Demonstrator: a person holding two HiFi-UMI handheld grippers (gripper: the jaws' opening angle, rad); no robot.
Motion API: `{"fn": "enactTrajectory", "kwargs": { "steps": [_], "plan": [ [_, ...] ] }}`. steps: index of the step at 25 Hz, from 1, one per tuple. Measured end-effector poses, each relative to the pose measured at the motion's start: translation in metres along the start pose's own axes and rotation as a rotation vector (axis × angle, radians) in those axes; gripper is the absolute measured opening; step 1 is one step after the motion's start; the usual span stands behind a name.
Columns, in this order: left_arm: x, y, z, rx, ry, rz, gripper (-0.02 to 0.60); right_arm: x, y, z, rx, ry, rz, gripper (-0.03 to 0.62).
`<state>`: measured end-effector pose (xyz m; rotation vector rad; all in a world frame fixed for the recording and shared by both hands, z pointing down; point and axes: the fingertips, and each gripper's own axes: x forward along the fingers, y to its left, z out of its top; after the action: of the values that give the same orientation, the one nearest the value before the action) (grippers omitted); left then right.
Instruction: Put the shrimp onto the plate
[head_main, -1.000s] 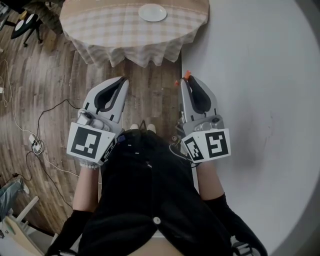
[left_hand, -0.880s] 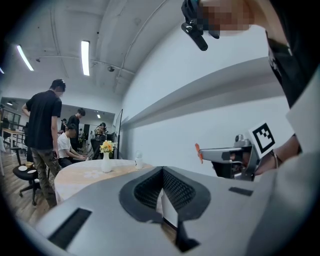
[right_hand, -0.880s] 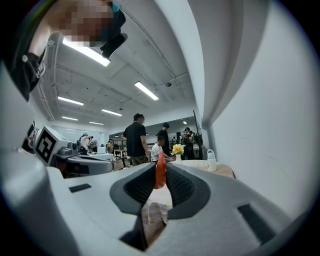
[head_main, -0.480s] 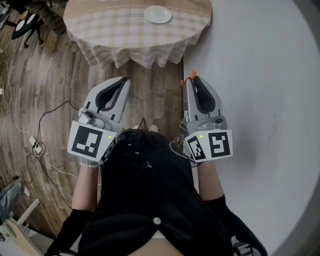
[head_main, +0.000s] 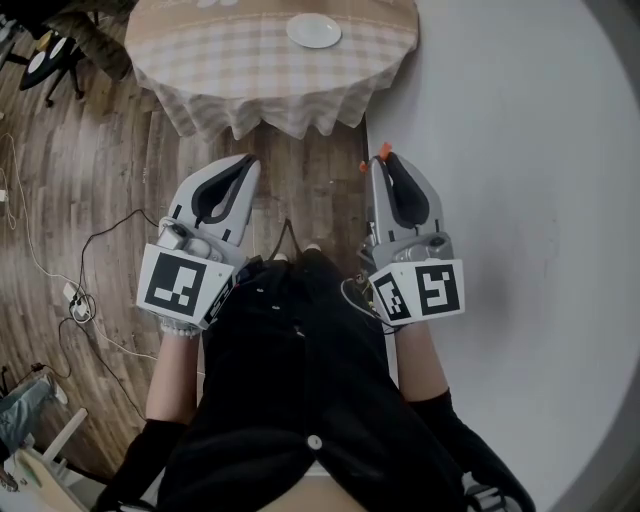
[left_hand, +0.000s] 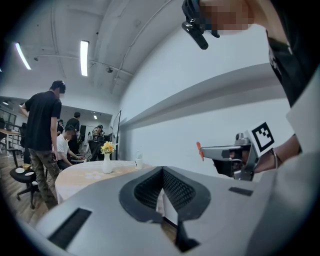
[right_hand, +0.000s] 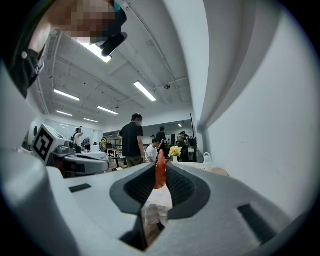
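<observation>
A white plate (head_main: 314, 30) lies on a round table with a checked cloth (head_main: 250, 80), well ahead of both grippers. My right gripper (head_main: 385, 160) is shut on an orange shrimp (head_main: 378, 154), which pokes out at its tips. In the right gripper view the shrimp (right_hand: 160, 172) stands upright between the pads. My left gripper (head_main: 243, 166) is shut with nothing in it, and its tips meet in the left gripper view (left_hand: 162, 169). Both are held level over the wooden floor, side by side and short of the table.
A white wall (head_main: 520, 200) runs close along the right. Cables (head_main: 90, 250) trail over the floor at left. On the table stand a vase of flowers (left_hand: 107, 157) and a bottle (left_hand: 138, 161). Several people (left_hand: 42, 130) stand beyond the table.
The floor and table have shifted slightly in view as the person moves toward the table. Both grippers keep their pose, and the shrimp stays in the right one.
</observation>
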<state>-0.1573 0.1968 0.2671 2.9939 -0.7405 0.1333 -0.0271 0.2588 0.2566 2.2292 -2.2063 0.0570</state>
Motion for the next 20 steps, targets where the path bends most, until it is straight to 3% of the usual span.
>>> {"fn": "enactTrajectory", "kwargs": {
  "steps": [20],
  "plan": [
    [0.041, 0.017, -0.012, -0.007, 0.030, 0.022, 0.002, 0.046, -0.022, -0.013, 0.002, 0.017, 0.046, 0.051]
  ]
}}
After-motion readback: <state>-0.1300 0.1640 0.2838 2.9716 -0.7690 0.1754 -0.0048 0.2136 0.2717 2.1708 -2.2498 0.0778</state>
